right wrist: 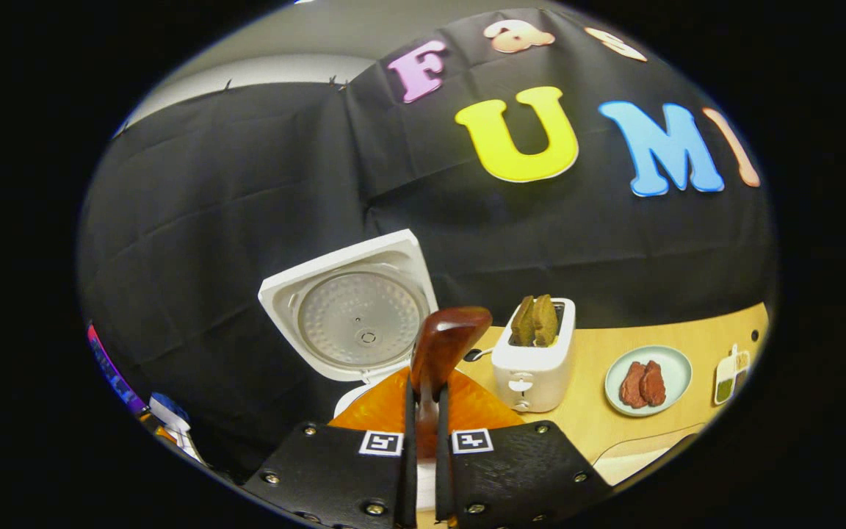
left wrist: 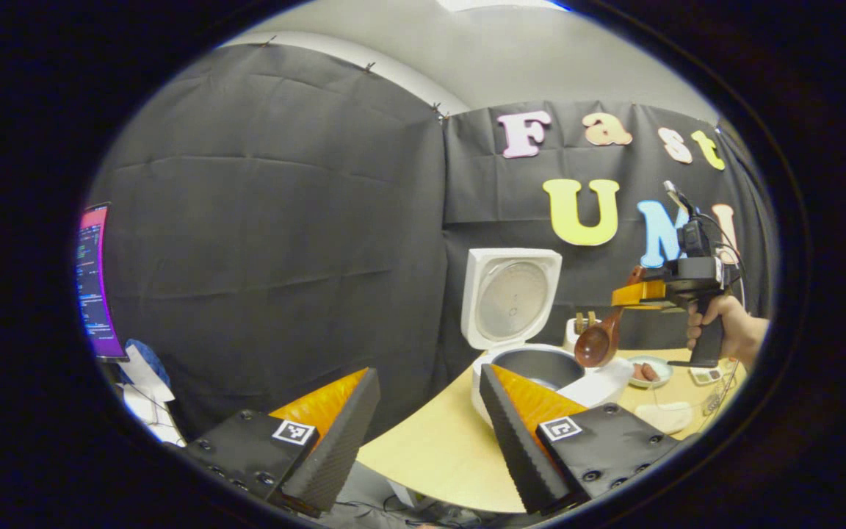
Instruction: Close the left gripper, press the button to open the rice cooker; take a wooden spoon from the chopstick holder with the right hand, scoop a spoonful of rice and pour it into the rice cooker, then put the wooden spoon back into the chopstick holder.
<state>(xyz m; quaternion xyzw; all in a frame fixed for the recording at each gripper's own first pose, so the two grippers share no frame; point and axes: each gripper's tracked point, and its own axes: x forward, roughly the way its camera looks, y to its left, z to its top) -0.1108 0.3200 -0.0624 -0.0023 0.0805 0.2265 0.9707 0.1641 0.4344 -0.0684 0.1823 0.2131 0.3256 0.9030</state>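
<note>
Right gripper (right wrist: 423,411) clamped on wooden spoon (right wrist: 441,345), bowl hanging above open rice cooker (left wrist: 540,367); left gripper (left wrist: 423,419) spread wide, empty, near. Probably pouring: tip slowly over the pot's middle.

Glossy wooden spoon (right wrist: 441,345); matt cloth wall (left wrist: 276,220).
</note>
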